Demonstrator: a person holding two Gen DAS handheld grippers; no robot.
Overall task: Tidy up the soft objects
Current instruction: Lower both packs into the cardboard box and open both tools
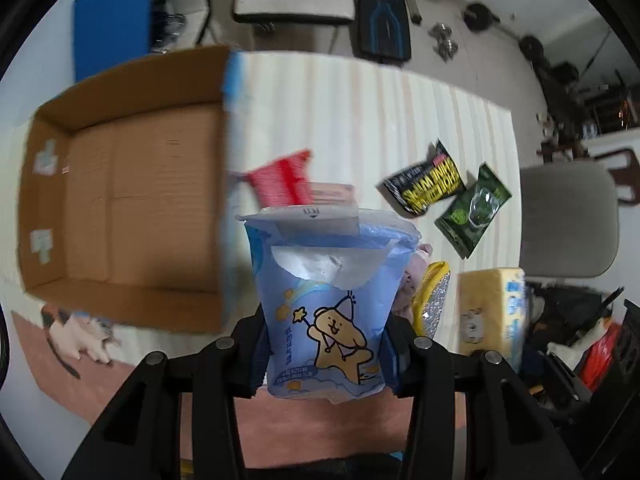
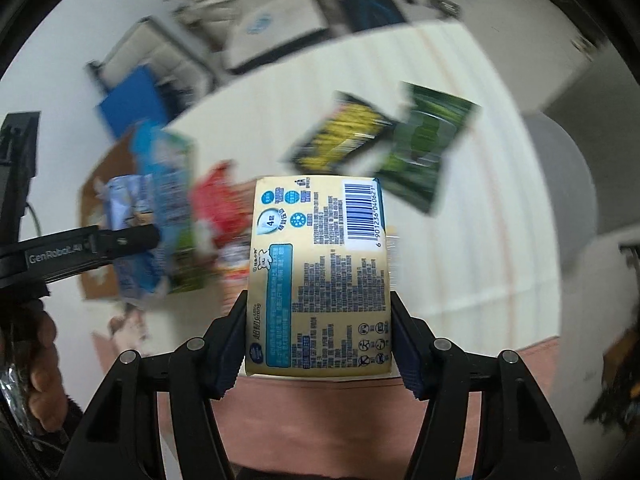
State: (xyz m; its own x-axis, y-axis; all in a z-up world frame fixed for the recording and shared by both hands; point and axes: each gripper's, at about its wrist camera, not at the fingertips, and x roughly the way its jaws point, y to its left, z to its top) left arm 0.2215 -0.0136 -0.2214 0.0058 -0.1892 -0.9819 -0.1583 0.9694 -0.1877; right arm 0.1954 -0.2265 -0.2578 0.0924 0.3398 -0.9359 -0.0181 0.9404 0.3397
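Note:
My left gripper [image 1: 326,344] is shut on a blue tissue pack [image 1: 326,300] with a cartoon cat, held above the table beside the right wall of an open cardboard box [image 1: 120,208]. My right gripper [image 2: 318,340] is shut on a yellow tissue pack [image 2: 320,276] with a barcode, held above the table. The yellow pack also shows in the left wrist view [image 1: 492,312], at the right. The blue pack and the left gripper show blurred in the right wrist view [image 2: 136,220], at the left.
A red packet [image 1: 282,178], a black-and-yellow snack bag [image 1: 430,180] and a green snack bag [image 1: 474,210] lie on the striped table top [image 1: 360,120]. A yellow item [image 1: 432,300] lies by the blue pack. A grey chair [image 1: 568,220] stands at right.

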